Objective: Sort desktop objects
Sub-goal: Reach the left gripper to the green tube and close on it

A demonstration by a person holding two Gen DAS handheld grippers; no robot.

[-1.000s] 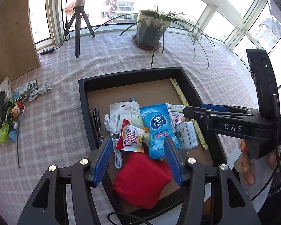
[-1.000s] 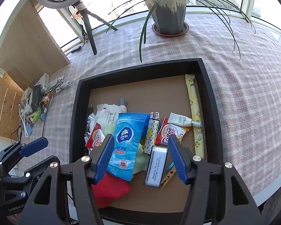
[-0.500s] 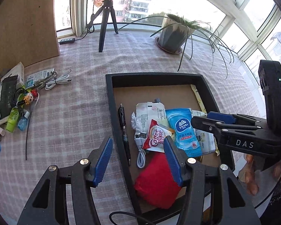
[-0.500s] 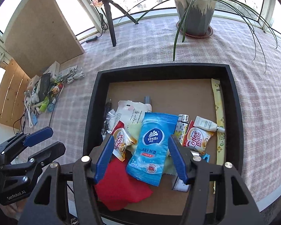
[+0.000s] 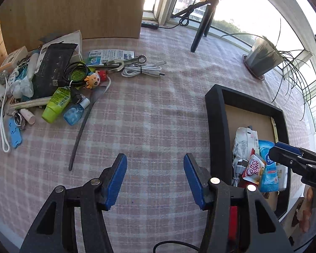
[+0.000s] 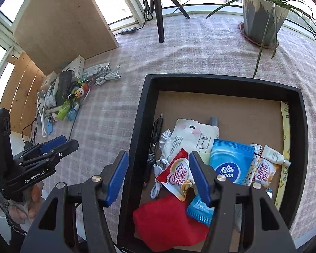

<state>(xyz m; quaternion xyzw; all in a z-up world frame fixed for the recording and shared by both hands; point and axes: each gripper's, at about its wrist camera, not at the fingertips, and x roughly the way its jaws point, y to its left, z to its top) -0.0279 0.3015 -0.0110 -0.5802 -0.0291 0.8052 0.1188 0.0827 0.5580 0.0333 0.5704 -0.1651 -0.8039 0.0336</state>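
Left gripper: your left gripper (image 5: 154, 181) hangs over bare checked cloth on the table (image 5: 149, 113), jaws wide apart, nothing between them.
Right gripper: your right gripper (image 6: 158, 177) has its jaws spread too and carries nothing; it straddles the left wall of the black tray (image 6: 145, 97), one finger outside, one over the Coffee-mate sachet (image 6: 177, 175).
Unsorted pile: the clutter left to sort lies up and to the left of your left gripper, well apart from it, against the wooden board (image 5: 73, 6).
Nearest pieces: the green tube (image 5: 55, 105) and the small blue bottle (image 5: 74, 113) sit at the near edge of that pile; the thin dark strap (image 5: 80, 135) trails down from the pile toward your left gripper.
Long axis: the strap runs nearly straight toward your left gripper, so its jaws would already close across it; the green tube lies slanted, cap end away from you.
White cable: the coiled white USB cable (image 5: 143, 70) lies crosswise, farther off, at the pile's right end.
Nearer hand: the left, clearly; the right is over the tray, far from the pile.
Judgement: reach forward and left with the left gripper.
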